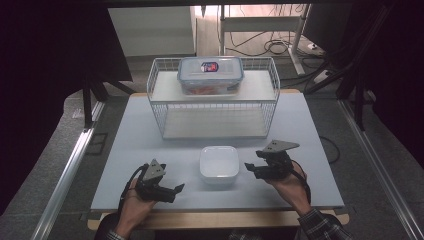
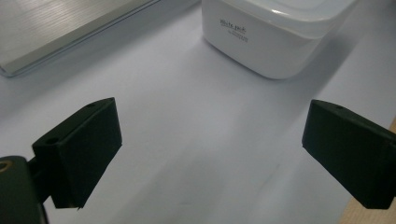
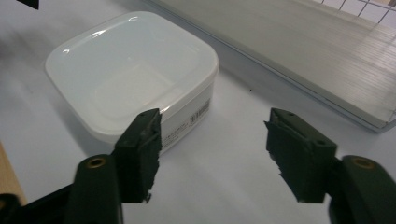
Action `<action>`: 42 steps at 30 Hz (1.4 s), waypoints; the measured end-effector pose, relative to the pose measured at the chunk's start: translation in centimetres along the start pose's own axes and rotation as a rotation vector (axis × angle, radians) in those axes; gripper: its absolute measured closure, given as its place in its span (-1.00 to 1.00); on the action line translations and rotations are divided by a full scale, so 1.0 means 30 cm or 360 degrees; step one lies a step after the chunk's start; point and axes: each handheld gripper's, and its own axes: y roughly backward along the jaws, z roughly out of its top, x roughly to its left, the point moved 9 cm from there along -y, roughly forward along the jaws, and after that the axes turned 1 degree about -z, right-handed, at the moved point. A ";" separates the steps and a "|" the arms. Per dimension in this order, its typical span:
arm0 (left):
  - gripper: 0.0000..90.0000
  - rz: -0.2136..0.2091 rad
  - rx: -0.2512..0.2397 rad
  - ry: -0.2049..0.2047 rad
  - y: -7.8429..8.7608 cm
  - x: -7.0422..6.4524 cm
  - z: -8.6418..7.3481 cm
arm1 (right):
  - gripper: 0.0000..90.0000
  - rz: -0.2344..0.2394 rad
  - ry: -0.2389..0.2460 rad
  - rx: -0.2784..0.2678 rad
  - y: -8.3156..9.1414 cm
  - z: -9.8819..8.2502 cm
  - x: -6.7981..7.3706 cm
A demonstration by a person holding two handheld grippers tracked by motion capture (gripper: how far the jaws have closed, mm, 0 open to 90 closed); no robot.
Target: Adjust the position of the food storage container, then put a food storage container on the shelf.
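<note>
High view: white tub (image 1: pixel 219 164), lid on, at the table's (image 1: pixel 310 150) near middle, between both grippers. Left gripper (image 1: pixel 176 189) just left of it, jaws apart, empty. Right gripper (image 1: pixel 251 169) just right of it, jaws apart, empty, not touching. Wire rack (image 1: pixel 214 105) behind, carrying a clear lidded box (image 1: pixel 210 75) on its upper shelf.

Left gripper view: tub (image 2: pixel 273 39) ahead and apart from the jaws; bare table between.

Right gripper view: tub (image 3: pixel 133 70) lies left of the jaws, off their line; rack's lower shelf (image 3: pixel 327 60) beyond.

Step, judged: tub stands free, ungripped. Next move calls for lining the jaws across its walls. Nothing blocks; the rack is near behind.
</note>
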 end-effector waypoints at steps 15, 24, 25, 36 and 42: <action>-0.93 -0.0011 -0.0006 -0.0001 -0.005 0.002 -0.002 | -0.77 0.0022 0.0013 -0.0038 0.019 -0.040 0.042; -0.98 -0.0009 0.0029 0.0001 -0.023 0.013 -0.012 | -0.94 0.0043 -0.0024 0.0032 0.006 -0.059 0.038; -0.98 -0.0009 0.0027 0.0002 -0.026 0.014 -0.009 | -0.94 0.0044 -0.0018 0.0028 0.007 -0.056 0.038; -0.99 -0.0057 0.0041 0.0007 -0.048 0.005 0.049 | -0.99 0.0109 0.0023 0.0026 -0.018 -0.025 0.060; -0.97 -0.0127 0.0018 0.0062 -0.067 0.021 0.120 | -1.00 0.0125 -0.0048 0.0047 -0.038 0.005 0.060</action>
